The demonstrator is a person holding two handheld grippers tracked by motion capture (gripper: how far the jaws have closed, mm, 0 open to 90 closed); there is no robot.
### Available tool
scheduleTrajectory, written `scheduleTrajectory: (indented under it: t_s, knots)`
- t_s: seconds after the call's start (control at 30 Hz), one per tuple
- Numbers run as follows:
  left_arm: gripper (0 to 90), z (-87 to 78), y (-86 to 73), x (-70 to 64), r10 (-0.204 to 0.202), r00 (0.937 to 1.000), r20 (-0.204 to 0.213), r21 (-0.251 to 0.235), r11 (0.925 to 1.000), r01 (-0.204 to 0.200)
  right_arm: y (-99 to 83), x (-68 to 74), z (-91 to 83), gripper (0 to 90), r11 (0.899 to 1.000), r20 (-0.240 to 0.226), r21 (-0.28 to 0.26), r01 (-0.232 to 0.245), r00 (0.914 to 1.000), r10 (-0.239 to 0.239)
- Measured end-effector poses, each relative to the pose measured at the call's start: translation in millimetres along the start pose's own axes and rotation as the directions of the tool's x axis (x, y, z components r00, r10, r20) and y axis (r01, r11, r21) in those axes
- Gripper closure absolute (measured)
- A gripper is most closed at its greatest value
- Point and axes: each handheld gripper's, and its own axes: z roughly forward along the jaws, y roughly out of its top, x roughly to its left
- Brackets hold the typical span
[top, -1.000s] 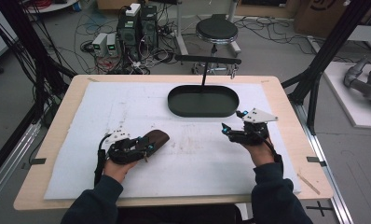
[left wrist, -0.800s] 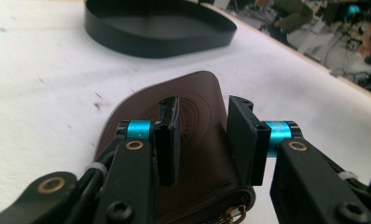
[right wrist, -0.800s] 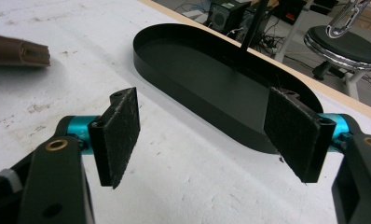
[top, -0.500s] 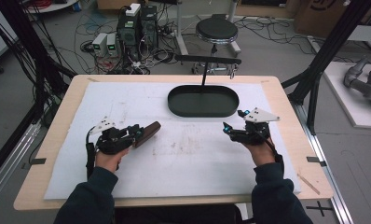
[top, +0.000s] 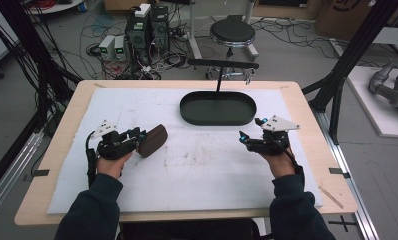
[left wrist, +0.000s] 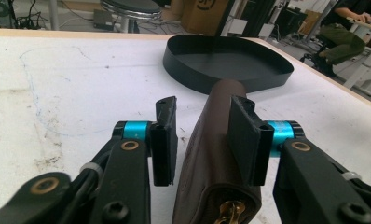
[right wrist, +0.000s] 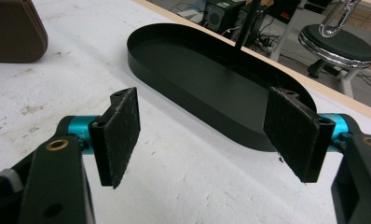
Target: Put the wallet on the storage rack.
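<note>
A: Brown case (top: 153, 140) on the white mat (top: 197, 175), left of centre, well short of the black tray (top: 218, 108)

B: Left gripper (top: 135, 137) around it?

A: Yes. In the left gripper view, case (left wrist: 216, 154) between the jaws, one pad flat against its side, the other pad just off it with a thin gap. Not clamped tight, then. Gold zip pull at the near end

B: Case lifted or lying?

A: Cannot tell from above; far end pointing toward the tray (left wrist: 230, 63) in the left gripper view

B: Right gripper (top: 248, 137)?

A: Jaws wide apart, nothing between them, hovering low over the mat just right of the tray's near rim. In the right gripper view (right wrist: 202, 140), tray (right wrist: 211, 79) straight ahead, case (right wrist: 13, 30) at top left corner, well apart

B: Any writing to read?

A: Part of a printed mark on a cardboard box (left wrist: 204, 14) behind the table, too cropped to read. Nothing legible on case, tray or grippers

B: Tray contents?

A: Bare black floor, thin post (top: 219, 80) rising behind its far rim
</note>
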Motion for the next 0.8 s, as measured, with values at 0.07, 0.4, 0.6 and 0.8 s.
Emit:
scheduleTrajectory:
  t_s: [0.07,0.4,0.6,0.8]
  knots:
    - [58.4,-0.1,0.0,0.6,-0.002,1.0000,-0.002,0.002,1.0000,0.002,0.1,0.4,0.2,27.9,1.000,-0.004,0.000,0.001,1.0000,-0.001]
    - [49.6,-0.8,0.9,-2.3,0.020,0.9998,0.008,-0.020,0.9996,-0.020,-1.1,-0.8,1.3,28.0,1.000,-0.005,0.005,0.005,1.0000,-0.005]
    - [45.1,-3.4,4.1,-8.6,0.061,0.9977,0.029,-0.034,0.9976,-0.060,-1.2,-0.4,1.3,27.9,1.000,-0.006,0.006,0.001,1.0000,-0.001]
    - [28.4,-5.1,4.7,-12.0,0.113,0.9935,-0.017,-0.007,0.9936,-0.113,-1.4,-0.6,1.2,27.9,1.000,-0.009,0.004,0.003,1.0000,-0.003]
